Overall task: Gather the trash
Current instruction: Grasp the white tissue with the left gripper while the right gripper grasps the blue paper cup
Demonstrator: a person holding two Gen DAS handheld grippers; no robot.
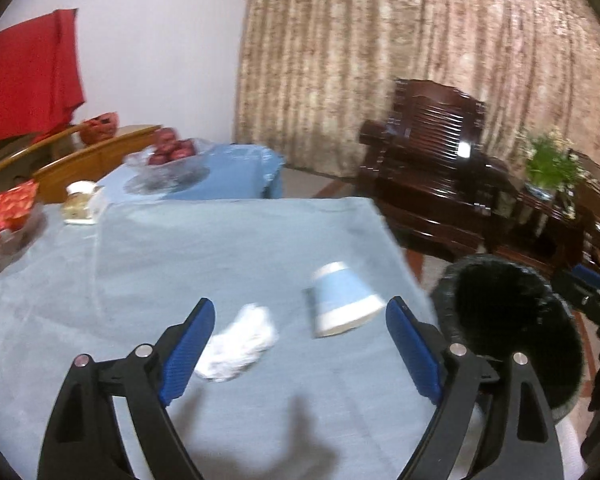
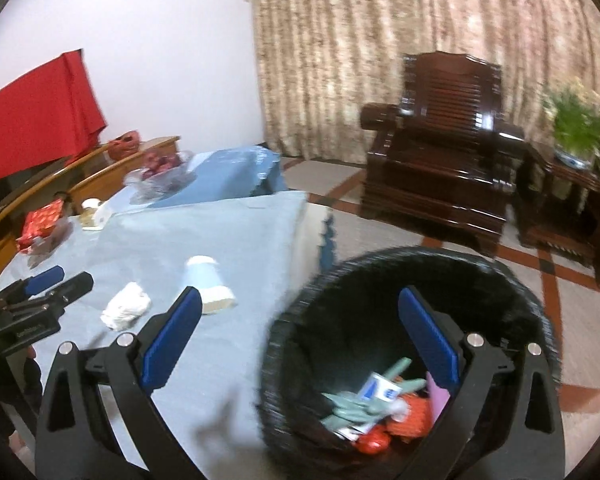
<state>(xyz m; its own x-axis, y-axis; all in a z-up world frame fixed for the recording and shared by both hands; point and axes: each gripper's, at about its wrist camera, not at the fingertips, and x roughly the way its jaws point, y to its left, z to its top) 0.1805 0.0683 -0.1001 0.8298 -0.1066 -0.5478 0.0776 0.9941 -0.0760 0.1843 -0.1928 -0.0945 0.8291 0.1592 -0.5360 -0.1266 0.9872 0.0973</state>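
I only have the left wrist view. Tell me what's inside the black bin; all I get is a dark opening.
Observer: The right wrist view looks down into the black bin. It already holds trash: a grey-green glove, a small white-and-blue carton and orange and red scraps.
Operator: Report where the right gripper is.
Observer: The right gripper hangs open over the bin's near rim, holding nothing.
Operator: Say what's left on the table.
Observer: Both views show the crumpled tissue and the tipped paper cup. The right view adds that the cup lies nearer the bin than the tissue.
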